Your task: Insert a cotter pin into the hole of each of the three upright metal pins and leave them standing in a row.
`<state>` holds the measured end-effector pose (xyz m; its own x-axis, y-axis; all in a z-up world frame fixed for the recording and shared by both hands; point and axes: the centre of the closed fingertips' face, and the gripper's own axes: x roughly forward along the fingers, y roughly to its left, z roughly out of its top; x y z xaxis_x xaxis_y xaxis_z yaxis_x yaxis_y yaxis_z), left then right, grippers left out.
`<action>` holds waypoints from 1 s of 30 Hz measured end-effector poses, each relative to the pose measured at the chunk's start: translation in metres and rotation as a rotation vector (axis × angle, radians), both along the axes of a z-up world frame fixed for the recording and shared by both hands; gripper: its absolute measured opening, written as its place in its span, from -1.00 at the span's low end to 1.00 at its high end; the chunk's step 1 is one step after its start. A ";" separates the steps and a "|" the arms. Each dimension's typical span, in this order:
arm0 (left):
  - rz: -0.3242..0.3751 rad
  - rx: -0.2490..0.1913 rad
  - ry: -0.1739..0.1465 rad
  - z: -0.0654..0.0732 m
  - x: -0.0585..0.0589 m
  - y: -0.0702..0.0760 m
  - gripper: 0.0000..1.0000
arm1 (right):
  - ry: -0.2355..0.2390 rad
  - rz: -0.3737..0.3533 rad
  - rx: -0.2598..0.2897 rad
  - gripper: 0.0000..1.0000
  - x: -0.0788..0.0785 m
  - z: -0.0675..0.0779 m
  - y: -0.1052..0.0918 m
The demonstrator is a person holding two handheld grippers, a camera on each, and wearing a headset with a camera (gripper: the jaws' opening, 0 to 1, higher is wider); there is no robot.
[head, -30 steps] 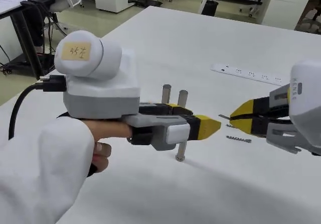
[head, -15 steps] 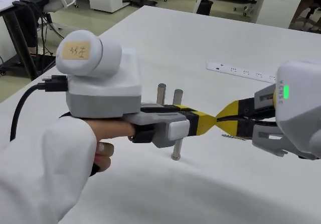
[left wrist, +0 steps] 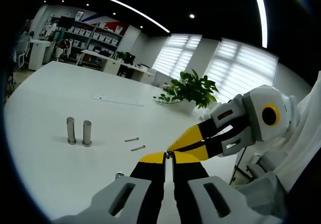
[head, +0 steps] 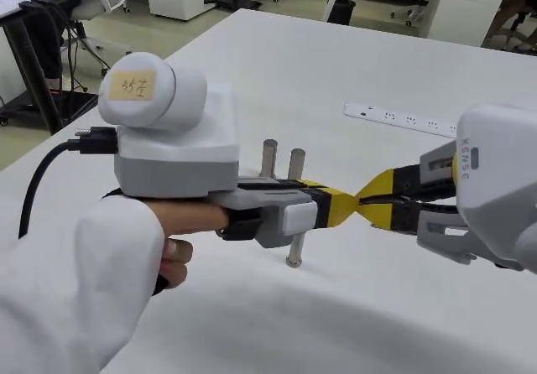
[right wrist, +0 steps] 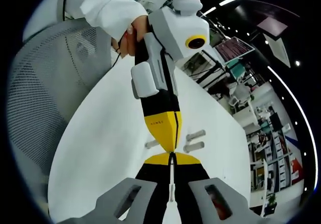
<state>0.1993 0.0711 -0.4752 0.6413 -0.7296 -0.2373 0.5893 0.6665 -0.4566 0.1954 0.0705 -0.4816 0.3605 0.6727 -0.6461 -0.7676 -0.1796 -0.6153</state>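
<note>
In the head view, the left gripper (head: 347, 205), gripped in a hand (head: 180, 230), reaches toward 3 o'clock with its jaws together. The right gripper (head: 366, 204) reaches toward 9 o'clock, its jaws also together, and the two yellow tips touch. Two rear metal pins (head: 268, 158) stand upright side by side on the white table (head: 336, 72), at 10 o'clock from the tips. The third metal pin (head: 294, 251) stands at 7 o'clock from them, its upper part hidden by the left gripper.

In the left gripper view, the left gripper (left wrist: 169, 156) shows only a hairline slit between its jaws; whether anything is pinched there I cannot tell. The right gripper (left wrist: 175, 144) comes in from 3 o'clock and meets its tip. The rear metal pins (left wrist: 70, 130) stand well apart at 9 o'clock. The third metal pin (left wrist: 119, 174) shows just its top beside the left jaw. Two loose cotter pins (left wrist: 132, 139) lie flat on the table (left wrist: 45, 93).

In the right gripper view, the right gripper (right wrist: 172, 156) is clamped on a cotter pin (right wrist: 171, 181). The pin's long axis runs along the jaws from 6 to 12 o'clock and points at the left gripper (right wrist: 171, 143), which touches it tip to tip.
</note>
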 end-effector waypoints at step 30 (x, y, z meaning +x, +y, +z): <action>-0.040 0.132 -0.080 -0.003 -0.007 0.003 -1.00 | -0.016 0.035 -0.010 -1.00 -0.007 -0.004 0.005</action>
